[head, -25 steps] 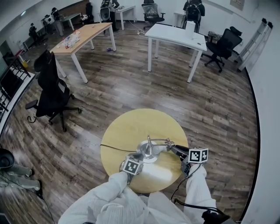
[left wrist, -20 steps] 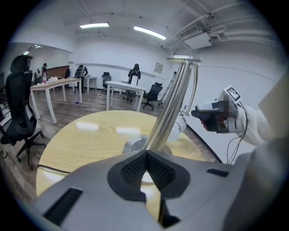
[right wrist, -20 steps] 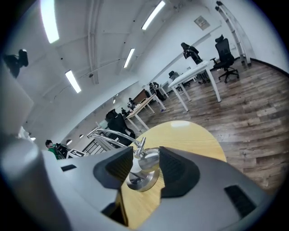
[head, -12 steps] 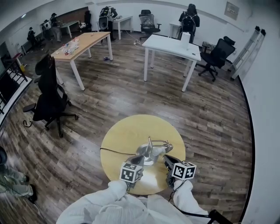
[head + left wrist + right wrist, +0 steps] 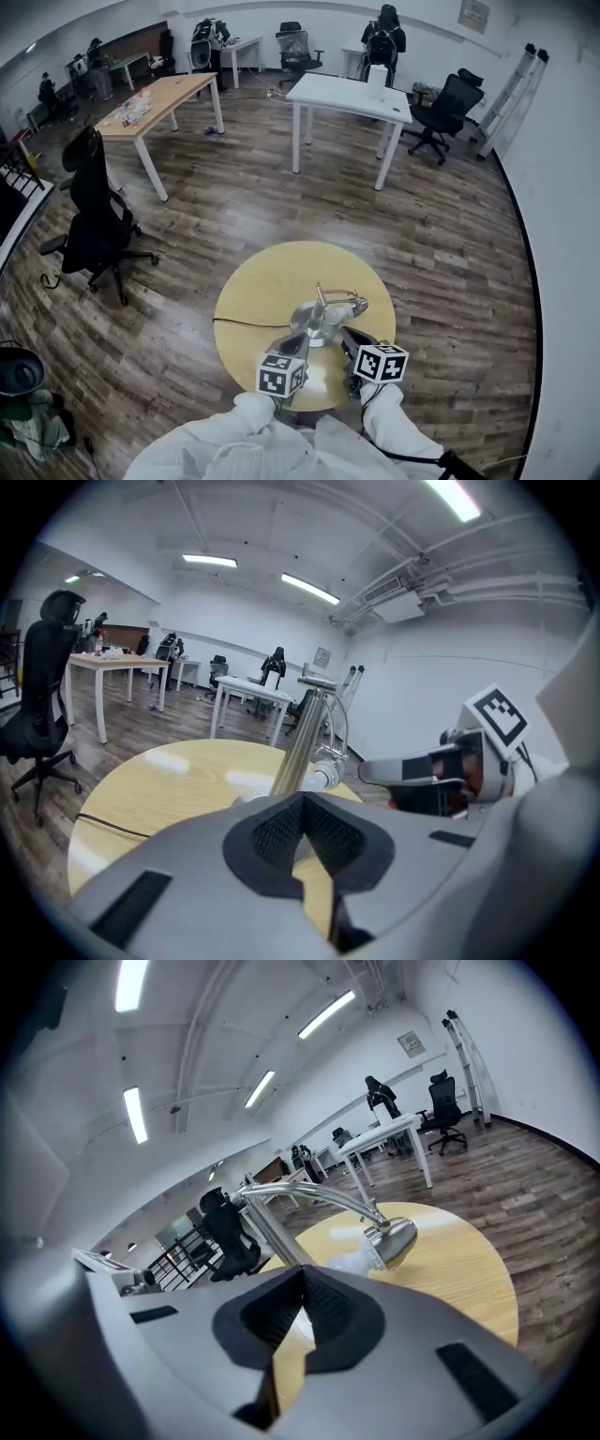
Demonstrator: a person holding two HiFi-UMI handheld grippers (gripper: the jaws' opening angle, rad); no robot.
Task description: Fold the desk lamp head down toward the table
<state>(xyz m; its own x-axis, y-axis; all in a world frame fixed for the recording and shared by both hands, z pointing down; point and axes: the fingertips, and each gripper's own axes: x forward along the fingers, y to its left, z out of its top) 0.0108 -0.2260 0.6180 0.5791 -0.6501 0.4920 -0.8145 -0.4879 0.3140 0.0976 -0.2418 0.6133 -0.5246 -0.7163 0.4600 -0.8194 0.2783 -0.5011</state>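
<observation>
The silver desk lamp (image 5: 323, 317) stands on the round yellow table (image 5: 272, 281). Its arm bends over and its head (image 5: 355, 305) hangs low, close to the tabletop. In the right gripper view the lamp head (image 5: 395, 1240) droops from the curved arm just above the wood. My left gripper (image 5: 298, 347) hovers near the lamp's base on my side, shut and empty, with the lamp pole (image 5: 301, 747) beyond its tips. My right gripper (image 5: 348, 337) is off the lamp to the right, also shut on nothing. It shows in the left gripper view as well, the right gripper (image 5: 375, 772) level with the lamp head.
A black cord (image 5: 246, 322) runs from the lamp base off the table's left edge. Wooden floor surrounds the table. Farther off stand a black office chair (image 5: 94, 216), a white table (image 5: 349, 98), a wooden table (image 5: 155, 98) and a ladder (image 5: 511, 84) at the right wall.
Both grippers have drawn back from the lamp toward me. The right one left the lamp head and moved left. The left one lifted off the base area. The lamp stays folded.
</observation>
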